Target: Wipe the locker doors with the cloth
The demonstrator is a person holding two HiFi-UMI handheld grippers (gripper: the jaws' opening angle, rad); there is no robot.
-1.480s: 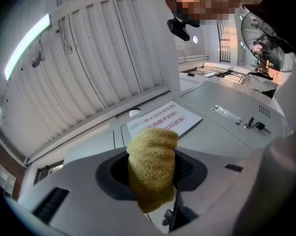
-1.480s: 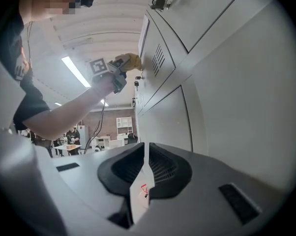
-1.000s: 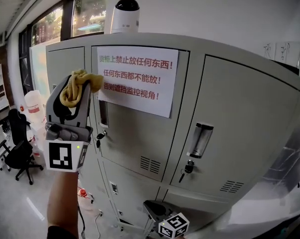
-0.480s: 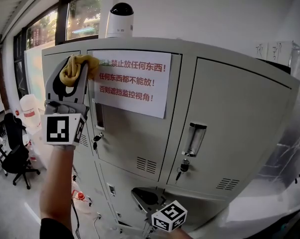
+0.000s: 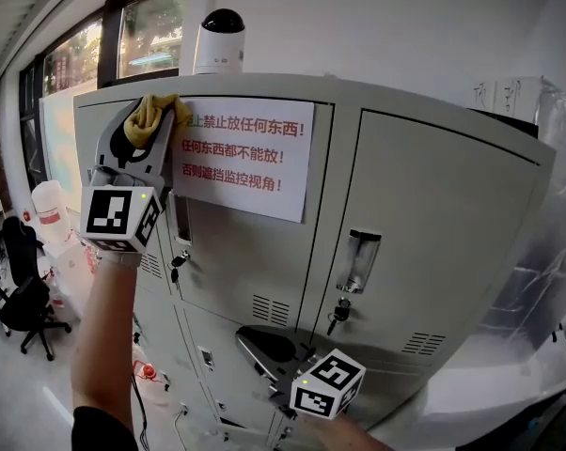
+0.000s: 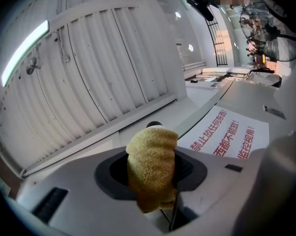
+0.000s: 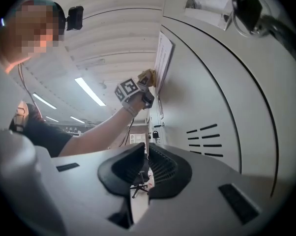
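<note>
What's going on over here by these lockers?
A person is cleaning the lockers with a hand-held gripper in each hand. The left hand-held gripper is clamped on a yellow cloth, which it holds up at the top corner of a locker door, right by the edge of a paper notice. The right hand-held gripper hangs low by the lower lockers, its jaws together with nothing in them.

Grey left gripper (image 5: 156,120), grey right gripper (image 5: 251,340), black-and-white marker cubes (image 5: 118,216), dark short sleeve (image 5: 100,430)
</note>
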